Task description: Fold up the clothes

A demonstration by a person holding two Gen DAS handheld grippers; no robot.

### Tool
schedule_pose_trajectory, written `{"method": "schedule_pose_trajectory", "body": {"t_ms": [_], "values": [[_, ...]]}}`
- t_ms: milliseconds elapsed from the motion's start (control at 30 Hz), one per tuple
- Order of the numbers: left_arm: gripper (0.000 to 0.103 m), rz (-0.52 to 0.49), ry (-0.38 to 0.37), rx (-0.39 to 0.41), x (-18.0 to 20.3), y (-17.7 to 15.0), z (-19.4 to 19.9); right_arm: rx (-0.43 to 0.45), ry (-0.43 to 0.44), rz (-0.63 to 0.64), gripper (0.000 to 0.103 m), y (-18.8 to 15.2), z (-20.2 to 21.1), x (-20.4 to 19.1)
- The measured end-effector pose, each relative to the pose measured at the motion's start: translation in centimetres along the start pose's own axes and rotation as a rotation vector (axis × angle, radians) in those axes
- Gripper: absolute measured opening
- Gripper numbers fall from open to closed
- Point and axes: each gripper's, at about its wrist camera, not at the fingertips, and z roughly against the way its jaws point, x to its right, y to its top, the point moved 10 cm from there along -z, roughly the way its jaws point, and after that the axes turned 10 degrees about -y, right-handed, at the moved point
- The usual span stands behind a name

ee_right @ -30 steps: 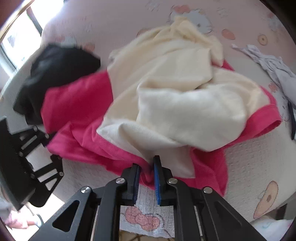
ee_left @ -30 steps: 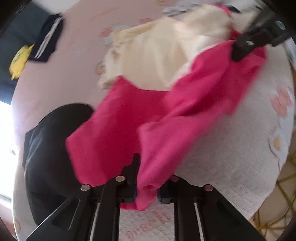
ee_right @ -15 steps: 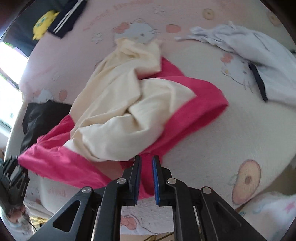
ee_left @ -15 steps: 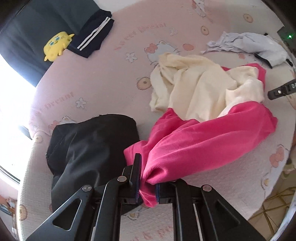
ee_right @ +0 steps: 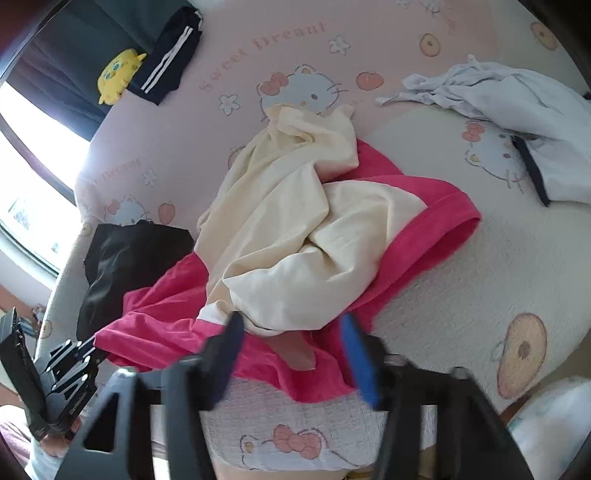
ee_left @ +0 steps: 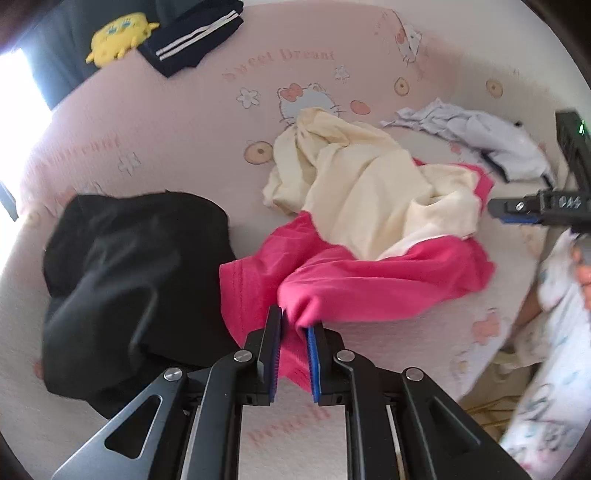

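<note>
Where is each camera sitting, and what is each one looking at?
Left wrist view: it sits on the left gripper, looking down its fingers at the bed; its jaws pinch the pink garment, and the right gripper pokes in at the right edge.
Right wrist view: it sits on the right gripper, looking down at the same bed; its jaws are opening over the pink garment's edge, with the left gripper low on the left.
Both views share the cream garment, black garment and yellow plush toy.

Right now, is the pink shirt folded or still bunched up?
Bunched up. The pink shirt lies crumpled under the cream garment, one edge pinched in the left gripper.
</note>
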Motion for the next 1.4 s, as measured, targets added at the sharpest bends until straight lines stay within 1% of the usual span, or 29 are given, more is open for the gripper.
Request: {"method": "schedule_pose_trajectory", "body": {"t_ms": [33,167,267,367,467,500,600,700,767,800,833,867,900,933,967,1000,1033,1100,1200,1267,1367,1400], "values": [[0.011,0.008,-0.009,0.002,0.0,0.0,0.2,-0.010,-0.004,-0.011,0.065,-0.3,0.1,0.0],[0.011,0.029,-0.022,0.018,0.4,-0.3,1.5,-0.061,0.007,-0.062,0.067,-1.4,0.3,0.1],[0.011,0.065,-0.064,0.022,0.6,-0.7,2.4,-0.076,0.004,-0.071,0.067,-2.0,0.4,-0.2],[0.011,0.117,-0.105,0.036,0.4,-1.0,3.3,-0.073,-0.010,-0.037,0.067,-2.1,0.7,-0.8],[0.011,0.194,-0.175,0.070,0.0,-1.0,3.7,-0.069,-0.015,-0.024,0.067,-2.2,1.0,-1.5],[0.012,0.216,-0.182,0.081,-0.2,-1.0,3.8,-0.064,-0.013,-0.023,0.067,-2.1,1.2,-1.8],[0.012,0.260,-0.162,0.106,-1.0,-1.0,3.6,-0.059,-0.022,-0.006,0.067,-1.9,1.6,-2.5],[0.012,0.299,-0.161,0.104,-1.4,-1.3,2.8,-0.047,-0.041,0.028,0.067,-1.7,2.1,-3.3],[0.012,0.329,-0.173,0.095,-1.5,-1.6,1.9,-0.046,-0.048,0.049,0.067,-1.6,2.1,-4.0],[0.012,0.350,-0.194,0.090,-1.5,-1.8,1.4,-0.047,-0.052,0.060,0.068,-1.6,2.1,-4.4],[0.012,0.376,-0.232,0.082,-1.4,-2.0,0.8,-0.052,-0.053,0.073,0.068,-1.7,2.0,-4.8],[0.014,0.404,-0.272,0.071,-1.3,-2.2,0.2,-0.059,-0.054,0.087,0.068,-1.7,1.9,-5.3],[0.019,0.439,-0.304,0.052,-1.3,-2.5,-0.5,-0.067,-0.053,0.101,0.069,-1.9,1.6,-5.8],[0.041,0.468,-0.321,0.039,-1.4,-2.7,-1.0,-0.074,-0.052,0.115,0.069,-2.0,1.3,-6.4],[0.068,0.490,-0.333,0.039,-1.4,-2.8,-1.3,-0.082,-0.050,0.130,0.069,-2.1,1.0,-6.9],[0.077,0.510,-0.351,0.047,-1.5,-2.8,-1.3,-0.086,-0.053,0.148,0.069,-2.2,0.8,-7.3],[0.080,0.529,-0.375,0.063,-1.4,-2.8,-1.2,-0.089,-0.057,0.167,0.069,-2.3,0.5,-7.7],[0.080,0.565,-0.403,0.075,-1.6,-2.8,-1.2,-0.098,-0.063,0.206,0.069,-2.6,0.0,-8.5],[0.080,0.572,-0.341,0.076,-2.4,-3.3,-1.2,-0.131,-0.062,0.198,0.069,-3.4,-0.7,-8.6],[0.080,0.536,-0.282,0.064,-2.8,-3.7,-1.1,-0.113,-0.090,0.182,0.069,-3.6,-0.9,-8.2],[0.080,0.454,-0.212,0.030,-2.7,-4.7,-1.3,-0.086,-0.150,0.277,0.069,-3.8,-1.0,-8.3],[0.080,0.435,-0.196,0.017,-2.7,-5.1,-1.4,-0.094,-0.166,0.319,0.069,-4.1,-1.2,-8.5]]}}
